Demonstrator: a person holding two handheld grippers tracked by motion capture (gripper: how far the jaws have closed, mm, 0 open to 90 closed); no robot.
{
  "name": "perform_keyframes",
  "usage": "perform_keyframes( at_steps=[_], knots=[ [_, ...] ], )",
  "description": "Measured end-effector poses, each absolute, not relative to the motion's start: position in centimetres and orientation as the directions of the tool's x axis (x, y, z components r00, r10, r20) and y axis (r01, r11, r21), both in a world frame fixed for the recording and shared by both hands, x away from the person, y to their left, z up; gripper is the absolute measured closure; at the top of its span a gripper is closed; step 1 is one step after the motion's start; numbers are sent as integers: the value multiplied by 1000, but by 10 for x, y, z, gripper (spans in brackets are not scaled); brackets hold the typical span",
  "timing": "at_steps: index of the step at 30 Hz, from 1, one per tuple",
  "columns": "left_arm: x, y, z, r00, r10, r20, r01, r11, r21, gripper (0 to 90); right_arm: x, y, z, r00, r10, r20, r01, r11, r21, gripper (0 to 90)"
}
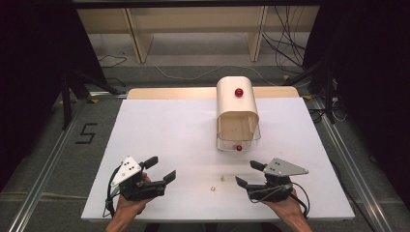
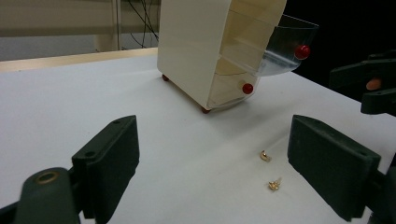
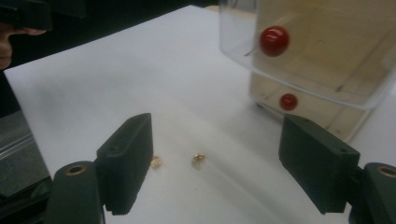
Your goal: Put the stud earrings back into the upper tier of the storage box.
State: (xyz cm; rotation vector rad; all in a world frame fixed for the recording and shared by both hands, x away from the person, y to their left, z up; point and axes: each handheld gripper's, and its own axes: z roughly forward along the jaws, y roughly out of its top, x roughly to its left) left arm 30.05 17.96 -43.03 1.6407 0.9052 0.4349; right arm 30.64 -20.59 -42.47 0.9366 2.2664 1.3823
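Both claws, left claw (image 1: 161,169) and right claw (image 1: 246,173), wide open and empty on the tabletop (image 1: 159,130), flanking two gold earrings (image 1: 212,188), likely bound for the open-drawered box (image 1: 236,113).

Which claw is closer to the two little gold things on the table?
Right. The right gripper sits just right of the gold pieces, while the left gripper sits farther off on their left, both open.

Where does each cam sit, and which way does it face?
High view: overhead, looking forward and down at the table; both hands, left gripper, right gripper.
Left gripper view: behind its jaws, toward the drawer box.
Right gripper view: behind its jaws, toward the box front.
Shared: two gold pieces.
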Motion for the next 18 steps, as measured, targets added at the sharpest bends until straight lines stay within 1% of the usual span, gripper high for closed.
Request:
perform_keyframes(
  at_steps=[2, 3, 4, 5, 6, 12, 18],
  knots=[
    [300, 180, -430, 633, 752, -181, 325, -47, 944, 162, 308, -203, -425, -742, 668, 60, 368, 330, 869, 287],
    [300, 180, -430, 634, 752, -181, 324, -46, 945, 162, 311, -195, -427, -763, 643, 59, 374, 364, 853, 294],
    [300, 180, -430, 634, 752, -181, 324, -45, 945, 162, 311, -195, -427, -763, 643, 59, 374, 364, 853, 294],
    [300, 180, -430, 633, 752, -183, 323, -43, 945, 162, 314, -186, -430, -782, 621, 59, 381, 401, 833, 303],
    [300, 180, -430, 633, 752, -183, 323, -43, 945, 162, 314, -186, -430, -782, 621, 59, 381, 401, 833, 303],
    [300, 180, -430, 634, 752, -182, 321, -42, 946, 162, 325, -162, -438, -824, 563, 57, 398, 506, 765, 352],
    [300, 180, -429, 634, 752, -181, 320, -42, 946, 162, 334, -144, -447, -848, 527, 64, 407, 569, 715, 399]
  ],
)
